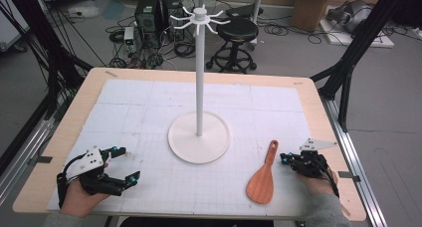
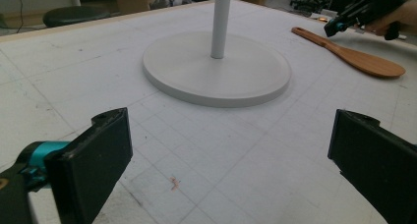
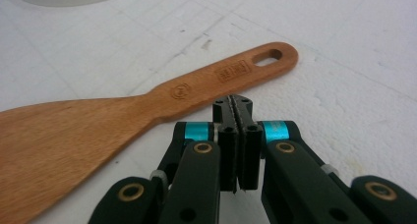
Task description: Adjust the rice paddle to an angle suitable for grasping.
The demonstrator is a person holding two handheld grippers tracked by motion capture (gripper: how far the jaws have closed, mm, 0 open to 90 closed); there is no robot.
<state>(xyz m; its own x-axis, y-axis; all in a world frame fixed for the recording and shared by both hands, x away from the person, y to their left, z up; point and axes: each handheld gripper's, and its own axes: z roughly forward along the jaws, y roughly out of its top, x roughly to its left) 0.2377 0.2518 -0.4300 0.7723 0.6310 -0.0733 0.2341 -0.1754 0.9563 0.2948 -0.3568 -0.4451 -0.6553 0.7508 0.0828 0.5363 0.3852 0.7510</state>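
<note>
Right gripper rests just beside the wooden spatula handle, jaws pressed together, empty; left gripper sits well apart, jaws spread wide; spatula flat on the table.

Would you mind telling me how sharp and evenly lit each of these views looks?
High view: soft, even light, slightly grainy. Left gripper view: wooden spatula sharp, near jaws softly blurred. Right gripper view: spatula's stamped marks crisp, white table bright, nearly washed out.

My high view looks forward and down over the table; both gripper views skim low, sharing the wooden spatula and white stand base.
</note>
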